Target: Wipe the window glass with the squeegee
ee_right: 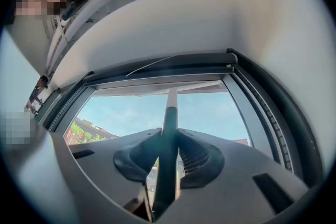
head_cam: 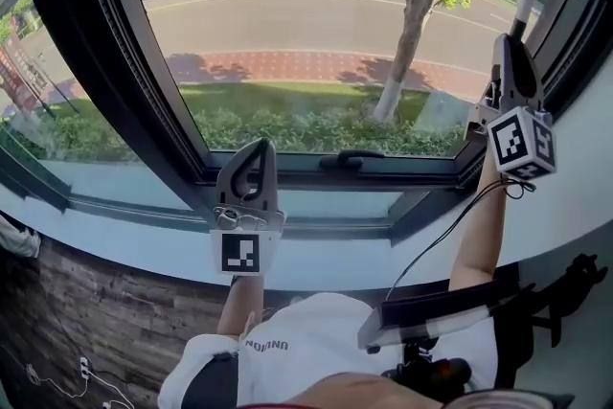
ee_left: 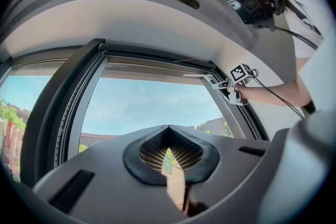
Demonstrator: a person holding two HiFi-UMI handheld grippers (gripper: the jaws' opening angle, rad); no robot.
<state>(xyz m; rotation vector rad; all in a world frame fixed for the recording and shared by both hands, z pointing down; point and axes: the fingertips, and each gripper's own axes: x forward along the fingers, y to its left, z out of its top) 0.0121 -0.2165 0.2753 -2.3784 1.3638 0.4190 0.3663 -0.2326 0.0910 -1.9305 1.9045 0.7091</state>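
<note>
The squeegee (head_cam: 523,7) is up at the top right corner of the window glass (head_cam: 287,43). Its blade lies slanted along the upper frame. My right gripper (head_cam: 507,48) is raised there and shut on the dark handle. In the right gripper view the squeegee handle (ee_right: 170,113) runs up between the jaws of the right gripper (ee_right: 169,140) to the thin blade (ee_right: 173,85) near the top of the pane. My left gripper (head_cam: 259,148) is lower, in front of the bottom frame, shut with nothing in it. In the left gripper view, the left gripper (ee_left: 168,132) points up at the glass, with the right gripper (ee_left: 231,85) at the pane's far corner.
A black window handle (head_cam: 350,158) sits on the bottom frame just right of the left gripper. A thick dark mullion (head_cam: 105,43) bounds the pane on the left. The white sill (head_cam: 115,235) runs below. A cable (head_cam: 441,235) hangs from the right arm.
</note>
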